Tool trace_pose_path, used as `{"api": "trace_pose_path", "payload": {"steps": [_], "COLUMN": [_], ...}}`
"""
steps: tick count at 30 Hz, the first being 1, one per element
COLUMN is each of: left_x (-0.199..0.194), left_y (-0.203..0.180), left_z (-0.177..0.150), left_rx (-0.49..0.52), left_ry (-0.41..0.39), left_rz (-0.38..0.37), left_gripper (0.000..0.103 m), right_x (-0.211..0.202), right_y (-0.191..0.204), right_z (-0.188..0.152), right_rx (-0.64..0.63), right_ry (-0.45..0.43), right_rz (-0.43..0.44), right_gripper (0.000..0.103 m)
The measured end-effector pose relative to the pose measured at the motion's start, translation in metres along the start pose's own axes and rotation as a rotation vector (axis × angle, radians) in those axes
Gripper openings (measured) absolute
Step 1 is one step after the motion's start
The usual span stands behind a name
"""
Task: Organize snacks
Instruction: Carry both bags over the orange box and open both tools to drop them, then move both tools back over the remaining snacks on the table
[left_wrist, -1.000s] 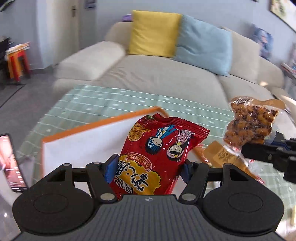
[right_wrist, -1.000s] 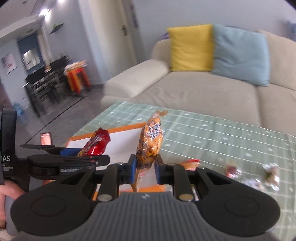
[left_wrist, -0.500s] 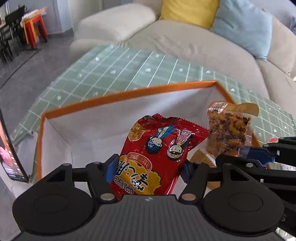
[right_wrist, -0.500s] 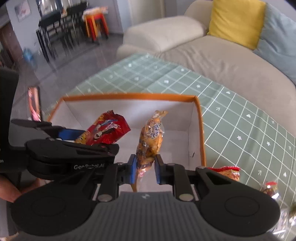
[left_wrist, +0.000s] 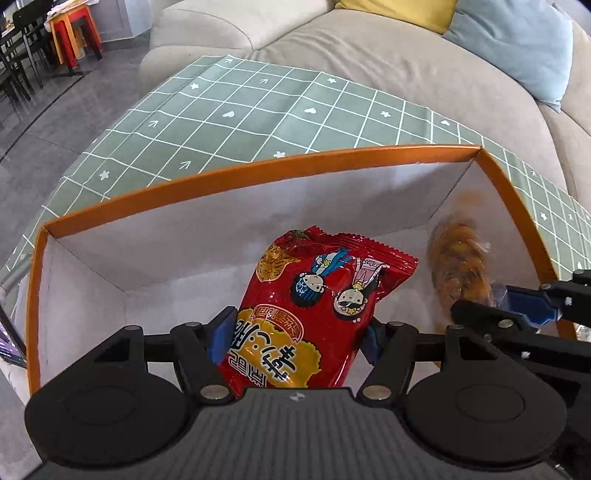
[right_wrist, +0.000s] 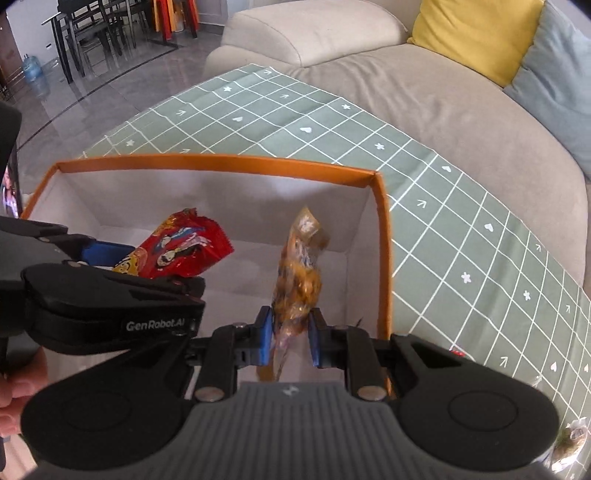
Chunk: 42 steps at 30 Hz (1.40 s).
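My left gripper (left_wrist: 297, 334) is shut on a red snack bag (left_wrist: 317, 306) printed with cartoon figures, held upright over the inside of a white box with an orange rim (left_wrist: 258, 177). Beside it on the right, my right gripper (right_wrist: 288, 334) is shut on a clear bag of brown snacks (right_wrist: 299, 273), also hanging inside the box (right_wrist: 221, 161) near its right wall. The right wrist view shows the red bag (right_wrist: 181, 249) and the left gripper's body at the left. In the left wrist view the brown bag (left_wrist: 460, 264) looks blurred.
The box stands on a green checked tablecloth (left_wrist: 258, 107). A beige sofa (right_wrist: 443, 92) with yellow and blue cushions runs behind the table. Small wrapped snacks (right_wrist: 570, 435) lie on the cloth at the right. A phone screen (left_wrist: 9, 343) shows at the far left.
Both grippers have come forward and down over the box with their bags, and now tilt more steeply into it. The grips have not changed.
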<state>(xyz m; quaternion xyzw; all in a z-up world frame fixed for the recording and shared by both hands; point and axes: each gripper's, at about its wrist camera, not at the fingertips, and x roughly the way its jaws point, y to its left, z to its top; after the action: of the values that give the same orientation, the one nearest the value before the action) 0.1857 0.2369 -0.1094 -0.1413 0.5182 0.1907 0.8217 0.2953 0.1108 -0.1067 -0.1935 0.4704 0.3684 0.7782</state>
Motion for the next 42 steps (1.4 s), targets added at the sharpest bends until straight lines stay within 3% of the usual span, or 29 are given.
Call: {"api": "trace_pose_path", "payload": {"steps": [7,13,19,26,35,39,42], "left_x": [0.003,-0.003,-0.023,-0.053,-0.105,-0.125,-0.134], "left_y": [-0.001,-0.005,-0.010,-0.016,-0.058,-0.086,-0.107], "left_z": [-0.003,-0.003,-0.001,-0.006,-0.033,-0.053,-0.065], "left_rx": [-0.004,0.008,0.018,0.024,0.205,0.307,0.374], "left_ry": [-0.003,-0.043,-0.117,-0.194,-0.344,-0.380,-0.371], "left_rz": [0.012,0.007,-0.053,-0.053,-0.175,-0.302,-0.387], "left_gripper": [0.087,0.090,0.091,0.091,0.091,0.091,0.084], "right_x": [-0.002,-0.011,-0.029,-0.071,-0.137,-0.161,-0.169], "right_y": [-0.003,-0.002,-0.009,-0.014,-0.048,-0.073,-0.088], "right_z": [0.000,-0.002,-0.006,-0.026,-0.088,-0.130,-0.159], "right_rx": [0.004,-0.008,0.010,0.041,0.230,0.341,0.414], "right_ry": [-0.029,-0.088,-0.127,-0.246,-0.408,-0.444,-0.440], "right_rz": [-0.030,-0.077,-0.056,-0.051,-0.090,-0.129,-0.163], "right_gripper": [0.013,0.016,0.026,0.040,0.043,0.044,0.046]}}
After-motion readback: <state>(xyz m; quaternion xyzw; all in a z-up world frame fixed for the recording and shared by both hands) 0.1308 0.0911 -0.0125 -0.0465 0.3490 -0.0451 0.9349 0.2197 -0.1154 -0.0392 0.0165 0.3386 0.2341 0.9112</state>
